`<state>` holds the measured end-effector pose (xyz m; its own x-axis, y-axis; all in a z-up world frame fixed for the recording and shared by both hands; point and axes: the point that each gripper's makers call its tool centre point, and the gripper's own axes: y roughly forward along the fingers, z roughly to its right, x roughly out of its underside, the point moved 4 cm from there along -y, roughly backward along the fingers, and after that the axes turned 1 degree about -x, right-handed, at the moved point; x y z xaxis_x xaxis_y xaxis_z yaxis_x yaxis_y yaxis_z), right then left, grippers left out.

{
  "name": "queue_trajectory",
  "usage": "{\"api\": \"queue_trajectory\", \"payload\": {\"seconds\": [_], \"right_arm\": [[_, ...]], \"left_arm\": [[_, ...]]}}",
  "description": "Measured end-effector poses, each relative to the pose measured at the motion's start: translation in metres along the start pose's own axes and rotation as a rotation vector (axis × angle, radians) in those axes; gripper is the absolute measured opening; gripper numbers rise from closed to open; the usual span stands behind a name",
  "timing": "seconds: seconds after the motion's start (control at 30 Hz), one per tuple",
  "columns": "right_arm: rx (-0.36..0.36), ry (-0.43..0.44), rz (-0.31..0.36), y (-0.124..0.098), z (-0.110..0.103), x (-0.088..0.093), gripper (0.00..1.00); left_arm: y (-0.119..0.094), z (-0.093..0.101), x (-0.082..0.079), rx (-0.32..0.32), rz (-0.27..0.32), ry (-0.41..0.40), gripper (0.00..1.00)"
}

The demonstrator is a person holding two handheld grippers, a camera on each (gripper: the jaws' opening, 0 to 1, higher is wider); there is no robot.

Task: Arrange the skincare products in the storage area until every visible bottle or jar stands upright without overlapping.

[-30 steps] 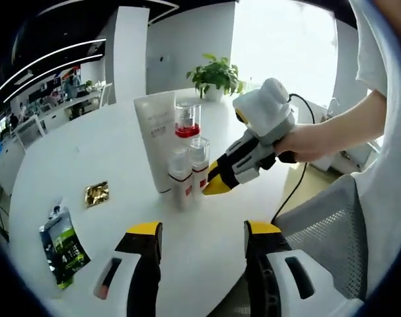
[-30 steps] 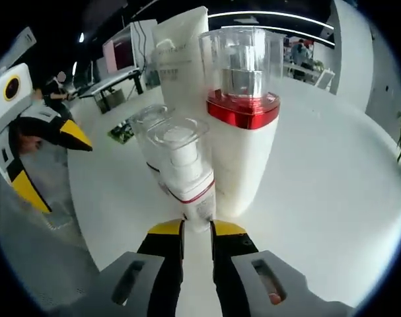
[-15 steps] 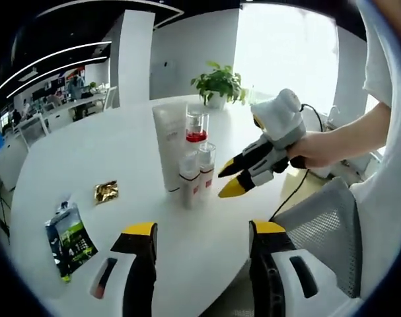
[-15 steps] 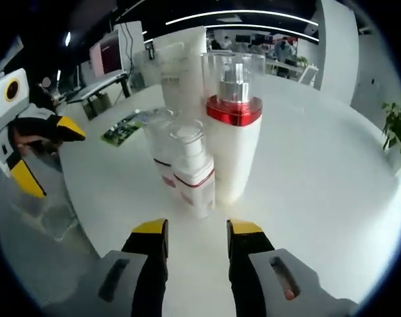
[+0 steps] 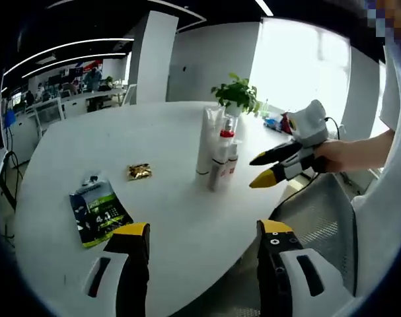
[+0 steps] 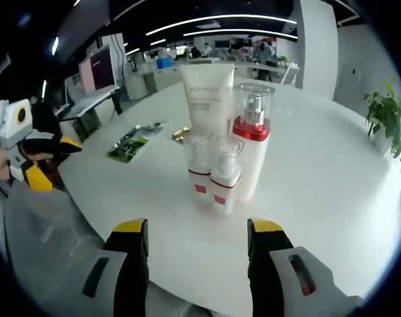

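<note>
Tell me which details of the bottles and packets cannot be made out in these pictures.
- White tube, right gripper view: its foot is hidden behind the two small bottles.
- Red-collared pump bottle, left gripper view: too small; its label is unreadable.
- Gold packet and green sachet, left gripper view: print too small to read.

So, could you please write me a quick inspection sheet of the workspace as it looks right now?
Surface: round white table.
Job's things: white tube, red-collared pump bottle and two small bottles, upright, clustered.
Clutter: green sachet, gold packet.
Grippers: left gripper and right gripper open, holding nothing, back from the cluster.
Cables: black cable below the right gripper.
Surroundings: potted plant, grey chair, office desks behind.
</note>
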<state>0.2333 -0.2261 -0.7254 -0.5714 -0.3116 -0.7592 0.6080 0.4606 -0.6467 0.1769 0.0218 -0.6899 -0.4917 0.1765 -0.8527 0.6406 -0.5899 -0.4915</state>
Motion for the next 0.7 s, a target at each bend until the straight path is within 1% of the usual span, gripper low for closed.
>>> {"api": "queue_trajectory", "payload": {"seconds": [0.03, 0.07, 0.1, 0.23, 0.3, 0.33, 0.37, 0.47, 0.6, 0.67, 0.7], "right_arm": [[0.010, 0.005, 0.012, -0.002, -0.001, -0.002, 0.64], [0.013, 0.007, 0.015, -0.003, -0.002, -0.002, 0.65], [0.016, 0.010, 0.019, -0.005, -0.004, -0.002, 0.66], [0.027, 0.006, 0.044, -0.014, -0.018, -0.006, 0.70], [0.027, -0.001, 0.063, -0.018, -0.026, -0.007, 0.73], [0.027, -0.004, 0.069, -0.019, -0.029, -0.007, 0.75], [0.025, -0.001, 0.082, -0.020, -0.030, -0.011, 0.76], [0.018, 0.008, 0.103, -0.024, -0.037, -0.014, 0.79], [0.012, 0.015, 0.125, -0.027, -0.045, -0.014, 0.82], [0.018, 0.014, 0.139, -0.027, -0.047, -0.014, 0.88], [0.039, 0.006, 0.163, -0.029, -0.046, -0.017, 0.93]], "left_arm": [[-0.006, -0.004, 0.001, -0.003, 0.006, -0.005, 0.63], [-0.006, -0.002, 0.001, -0.004, 0.006, -0.006, 0.65], [-0.011, -0.004, 0.001, -0.008, 0.007, -0.008, 0.66], [-0.027, -0.014, 0.004, -0.012, 0.015, -0.015, 0.71], [-0.031, -0.014, 0.003, -0.006, 0.019, -0.016, 0.73], [-0.033, -0.017, 0.005, -0.006, 0.018, -0.015, 0.74], [-0.035, -0.018, 0.005, -0.005, 0.019, -0.016, 0.75], [-0.041, -0.017, 0.003, 0.003, 0.027, -0.013, 0.78], [-0.047, -0.014, 0.000, 0.013, 0.046, -0.030, 0.86], [-0.049, -0.012, 0.002, 0.018, 0.045, -0.039, 0.87], [-0.050, -0.011, 0.003, 0.020, 0.038, -0.044, 0.87]]}}
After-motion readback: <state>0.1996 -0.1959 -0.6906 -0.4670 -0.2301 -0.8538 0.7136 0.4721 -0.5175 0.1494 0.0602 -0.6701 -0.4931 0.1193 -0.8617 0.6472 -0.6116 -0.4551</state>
